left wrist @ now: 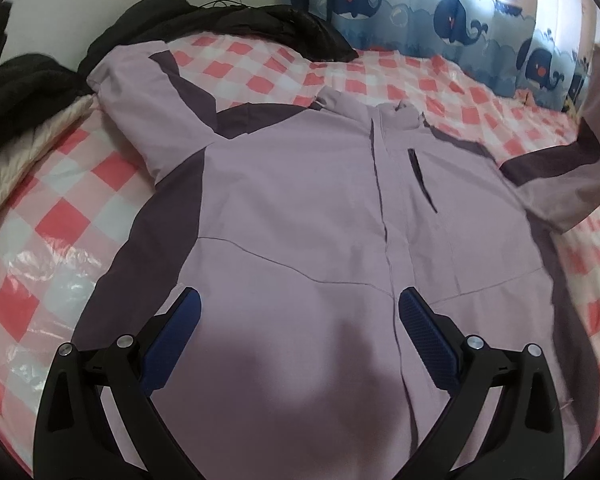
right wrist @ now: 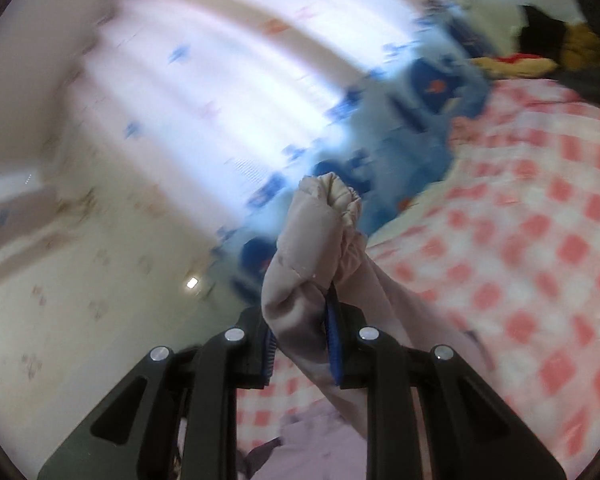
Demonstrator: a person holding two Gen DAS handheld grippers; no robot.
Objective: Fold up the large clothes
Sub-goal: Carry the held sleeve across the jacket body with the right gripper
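The jacket (left wrist: 300,208) lies face up on the bed (left wrist: 60,220). The right gripper (right wrist: 302,340) is clamped on its cuff (right wrist: 324,232), raised; the left gripper (left wrist: 300,316) hovers apart over the hem. Sleeve fold underway: next, lay that sleeve across the chest

L gripper (left wrist: 300,304) fingers apart, R gripper (right wrist: 300,344) clamped

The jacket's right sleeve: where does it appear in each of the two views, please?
Left wrist view: the sleeve rises off the bed at the far right edge, its end out of frame.
Right wrist view: the sleeve's cuff stands at centre, clamped in the right gripper.
Shared landmark: the whale-print curtain.
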